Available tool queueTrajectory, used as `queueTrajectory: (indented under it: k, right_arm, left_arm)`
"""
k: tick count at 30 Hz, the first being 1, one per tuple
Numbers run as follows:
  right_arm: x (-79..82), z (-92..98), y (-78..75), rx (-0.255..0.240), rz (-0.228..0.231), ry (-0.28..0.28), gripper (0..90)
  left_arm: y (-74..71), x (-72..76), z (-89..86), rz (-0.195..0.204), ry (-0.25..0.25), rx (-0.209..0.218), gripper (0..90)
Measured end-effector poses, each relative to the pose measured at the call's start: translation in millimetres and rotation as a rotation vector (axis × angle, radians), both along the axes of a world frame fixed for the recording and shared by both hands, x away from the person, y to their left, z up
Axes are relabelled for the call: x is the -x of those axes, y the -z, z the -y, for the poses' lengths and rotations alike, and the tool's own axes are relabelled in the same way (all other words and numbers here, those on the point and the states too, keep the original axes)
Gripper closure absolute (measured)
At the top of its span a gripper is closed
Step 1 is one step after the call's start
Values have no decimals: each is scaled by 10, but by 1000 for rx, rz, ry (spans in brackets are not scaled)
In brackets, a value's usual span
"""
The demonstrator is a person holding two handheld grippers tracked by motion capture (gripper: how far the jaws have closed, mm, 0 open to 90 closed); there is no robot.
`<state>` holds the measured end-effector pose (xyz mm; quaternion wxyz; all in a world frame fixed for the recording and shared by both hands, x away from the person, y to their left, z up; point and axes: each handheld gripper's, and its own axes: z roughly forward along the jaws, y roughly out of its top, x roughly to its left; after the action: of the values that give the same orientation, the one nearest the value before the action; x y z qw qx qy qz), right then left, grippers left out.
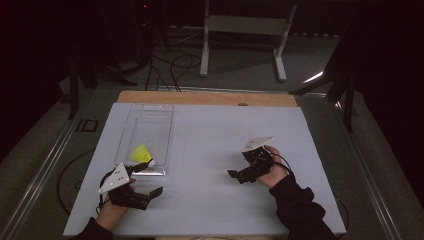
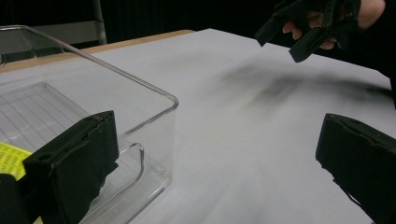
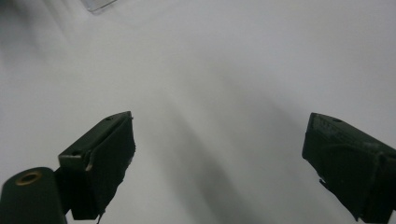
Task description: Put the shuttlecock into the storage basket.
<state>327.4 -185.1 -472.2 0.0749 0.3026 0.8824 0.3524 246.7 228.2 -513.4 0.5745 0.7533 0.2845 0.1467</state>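
We see left claw (image 1: 145, 186) wide open, empty, beside clear bin (image 1: 131, 131) holding yellow shuttlecock (image 1: 141, 153); right claw (image 1: 239, 176) open, empty over table (image 1: 210, 150).

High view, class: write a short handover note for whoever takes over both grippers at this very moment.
Left gripper: open, holding nothing, just off the near end of the clear bin.
Right gripper: open, holding nothing, above the bare white table.
Things: a yellow shuttlecock lies in the bin's near end.
Done: the shuttlecock is in the bin.
Left: nothing else lies on the table to pick up.
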Motion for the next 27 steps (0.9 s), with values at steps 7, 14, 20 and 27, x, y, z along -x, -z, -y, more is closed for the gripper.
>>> queueTrajectory:
  k: [7, 14, 20, 27]
  right_arm:
    - [83, 336, 54, -43, 22, 43, 94]
    - [183, 616, 162, -70, 32, 83, 105]
    - [314, 845, 237, -81, 63, 121, 123]
    - [424, 1001, 260, -97, 89, 155, 123]
  left_arm:
    - [-1, -1, 4, 0, 1, -2, 1]
    - [0, -2, 5, 0, 2, -1, 1]
    - [0, -2, 10, 0, 2, -2, 1]
    - [-1, -2, 8, 1, 3, -3, 1]
